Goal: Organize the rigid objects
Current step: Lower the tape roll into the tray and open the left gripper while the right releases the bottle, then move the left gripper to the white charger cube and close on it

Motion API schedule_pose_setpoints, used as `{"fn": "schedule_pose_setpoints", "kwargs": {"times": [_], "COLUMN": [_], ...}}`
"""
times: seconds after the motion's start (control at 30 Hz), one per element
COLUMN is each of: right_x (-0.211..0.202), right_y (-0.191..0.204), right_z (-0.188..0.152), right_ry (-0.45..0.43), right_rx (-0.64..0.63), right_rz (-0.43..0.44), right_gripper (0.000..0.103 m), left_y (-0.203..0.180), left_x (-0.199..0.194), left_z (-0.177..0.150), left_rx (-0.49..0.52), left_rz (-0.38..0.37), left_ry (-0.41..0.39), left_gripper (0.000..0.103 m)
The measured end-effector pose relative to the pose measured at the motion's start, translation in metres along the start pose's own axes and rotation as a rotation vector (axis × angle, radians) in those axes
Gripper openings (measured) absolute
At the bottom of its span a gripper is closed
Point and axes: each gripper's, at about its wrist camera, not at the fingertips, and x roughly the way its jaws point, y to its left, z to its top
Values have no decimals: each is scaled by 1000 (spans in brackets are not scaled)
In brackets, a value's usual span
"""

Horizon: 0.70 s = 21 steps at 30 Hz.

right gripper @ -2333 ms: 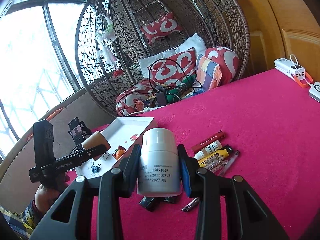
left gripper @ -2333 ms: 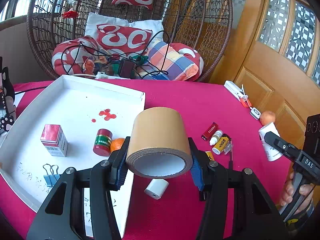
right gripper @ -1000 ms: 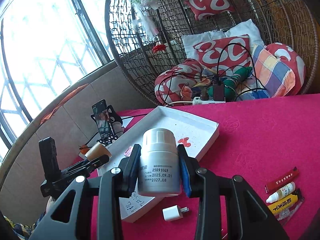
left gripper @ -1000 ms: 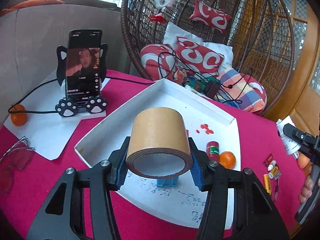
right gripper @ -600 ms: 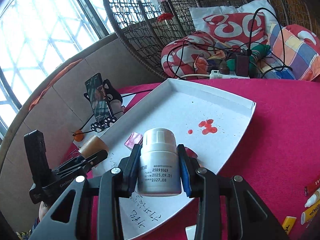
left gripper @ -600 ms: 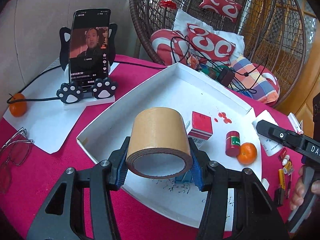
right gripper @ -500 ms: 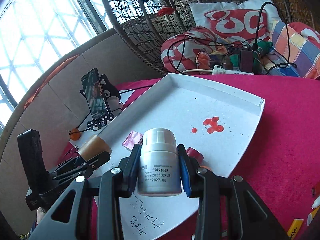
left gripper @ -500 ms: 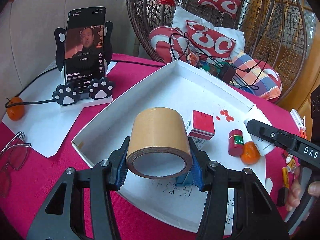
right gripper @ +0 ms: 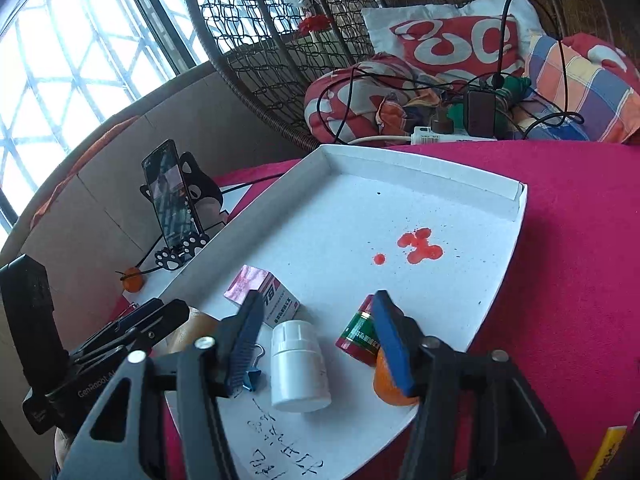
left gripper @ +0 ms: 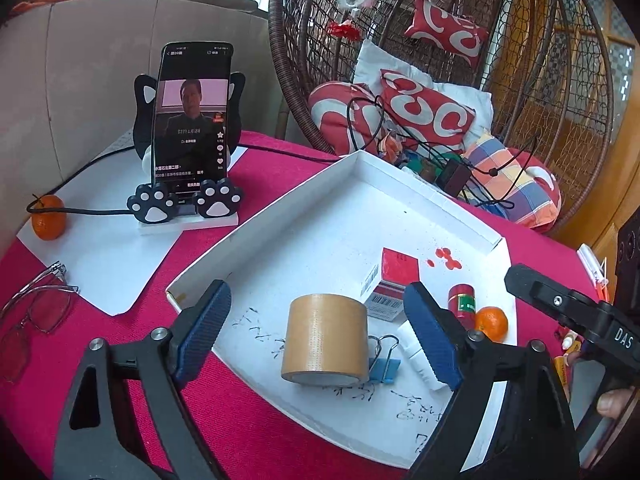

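Observation:
A brown tape roll [left gripper: 324, 340] lies on the white tray [left gripper: 360, 160], and my left gripper [left gripper: 315, 288] is opening around it, its blue pads well clear of both sides. A white pill bottle [right gripper: 298, 364] stands on the tray [right gripper: 420, 164]. My right gripper [right gripper: 317, 298] is opening around it with a gap on each side. Also in the tray are a red-topped box [left gripper: 394, 280], a small red jar [right gripper: 356, 332], an orange [left gripper: 491, 322] and a blue binder clip [left gripper: 384, 366]. The right gripper's finger [left gripper: 560, 304] reaches in from the right in the left wrist view.
A phone on a cat-shaped stand [left gripper: 190, 120] stands left of the tray beside a second orange [left gripper: 48, 216] and glasses [left gripper: 32, 312]. A wicker chair with cushions and cables [left gripper: 440, 120] is behind the table. A red stain [right gripper: 420, 246] marks the tray floor.
Both grippers have gone from shut to wide open. The tape roll and the white bottle have left the pads and now rest on the tray. The right gripper sank toward the tray.

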Motion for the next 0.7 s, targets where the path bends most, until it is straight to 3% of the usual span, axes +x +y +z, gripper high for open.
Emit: {"fn": "schedule_pose_setpoints", "kwargs": {"times": [0.03,0.07,0.1,0.27,0.47,0.57,0.7], "right_x": [-8,-16,-25,-78,-152,-181,-195], "right_y": [0,0,0,-3,-17,-32,-53], "right_z": [-1,-2,-3,-11,-19,-25,-41], "right_ry": [-25,-53,-77,-215,-456,-555,-561], "right_rx": [-1,-7,-13,-18,-1,43,90], "right_rz": [-5,-17,-28,-36,-136,-196,-247], "right_gripper": [101,103,103,103,103,103,103], "left_y": [-1,-3,-5,-24,-52,-69,-106], "left_x": [-4,-7,-10,-24,-37,-41,-41], "left_z": [0,0,1,0,-7,-13,-29], "left_rx": [-1,1,6,66,169,216,331], "left_rz": [-12,-22,-32,-83,-179,-261,-430], "left_ry": [-15,-26,-36,-91,-120,-113,-16], "left_gripper": [91,94,103,103,103,103,103]}}
